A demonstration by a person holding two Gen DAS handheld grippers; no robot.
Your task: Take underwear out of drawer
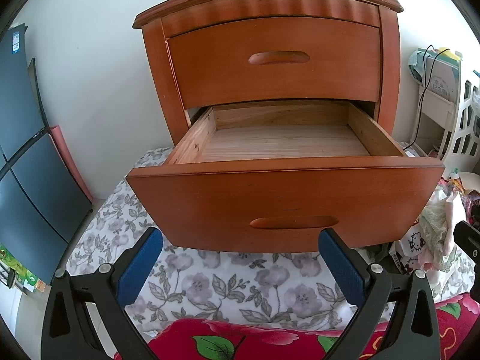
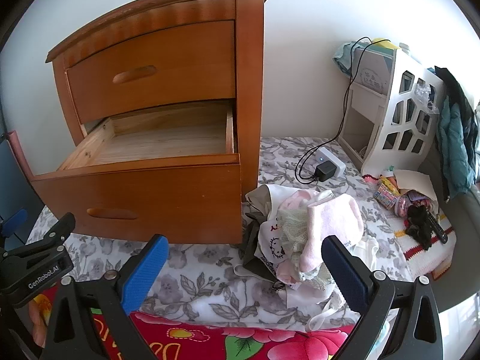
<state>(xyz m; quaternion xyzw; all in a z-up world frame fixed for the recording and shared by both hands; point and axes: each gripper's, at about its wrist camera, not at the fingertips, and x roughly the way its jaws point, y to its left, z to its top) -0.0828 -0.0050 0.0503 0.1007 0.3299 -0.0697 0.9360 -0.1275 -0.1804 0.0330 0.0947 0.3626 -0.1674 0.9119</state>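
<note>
A brown wooden nightstand (image 1: 270, 60) stands on a floral sheet. Its lower drawer (image 1: 285, 195) is pulled out, and the bare wood bottom (image 1: 282, 142) shows nothing inside. The upper drawer (image 1: 276, 60) is closed. My left gripper (image 1: 240, 252) is open just in front of the lower drawer's handle (image 1: 292, 222), holding nothing. In the right wrist view the same drawer (image 2: 144, 192) sits to the left. A pile of underwear (image 2: 303, 234), pink, white and lace, lies on the sheet right of the nightstand. My right gripper (image 2: 244, 258) is open beside the pile, its right finger (image 2: 345, 267) close to it.
A dark fridge (image 1: 27, 156) stands at the left. A white charger block with a black cable (image 2: 327, 168) lies on the sheet behind the pile. A white cut-out shelf (image 2: 402, 114), a hanging teal jacket (image 2: 456, 138) and small clutter (image 2: 417, 210) are at the right. A red flowered blanket (image 2: 240, 342) lies nearest.
</note>
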